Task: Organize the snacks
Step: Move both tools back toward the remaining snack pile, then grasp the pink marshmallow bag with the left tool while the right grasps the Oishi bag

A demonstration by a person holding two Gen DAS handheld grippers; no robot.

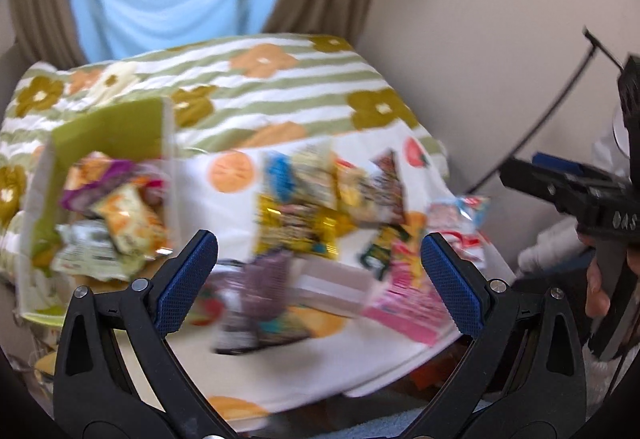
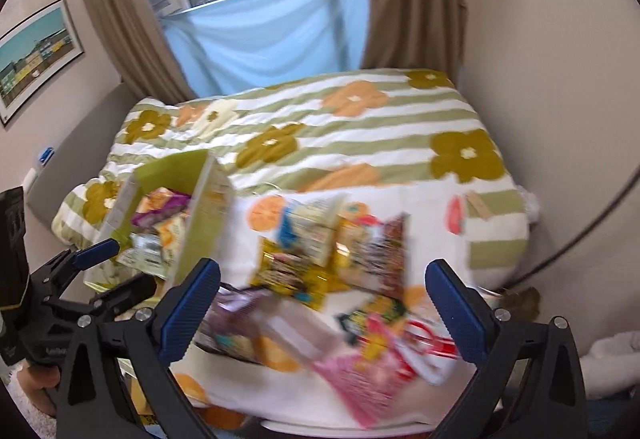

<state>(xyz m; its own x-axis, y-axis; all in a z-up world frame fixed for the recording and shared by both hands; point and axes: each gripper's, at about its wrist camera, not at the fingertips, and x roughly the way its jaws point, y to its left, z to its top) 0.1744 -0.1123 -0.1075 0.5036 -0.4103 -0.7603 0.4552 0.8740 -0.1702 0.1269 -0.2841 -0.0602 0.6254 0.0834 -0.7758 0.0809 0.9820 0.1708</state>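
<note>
Several snack packets lie loose on a white cloth [image 1: 240, 379] with orange prints: a yellow packet [image 1: 298, 227], a purple packet [image 1: 256, 303] and a pink packet [image 1: 404, 299]. A green box [image 1: 116, 131] at the left holds several more packets. My left gripper [image 1: 320, 271] is open and empty, above the loose packets. My right gripper [image 2: 322, 303] is open and empty too, over the same pile, with the yellow packet [image 2: 288, 271], the pink packet [image 2: 360, 375] and the green box [image 2: 200, 215] in its view. Both views are blurred.
The cloth lies on a bed with a green striped flowered quilt [image 1: 280, 87]. A wall [image 1: 480, 39] runs close on the right. A window with a blue sheet [image 2: 260, 39] and brown curtains stands behind. The right gripper's body [image 1: 580, 191] shows at the right edge.
</note>
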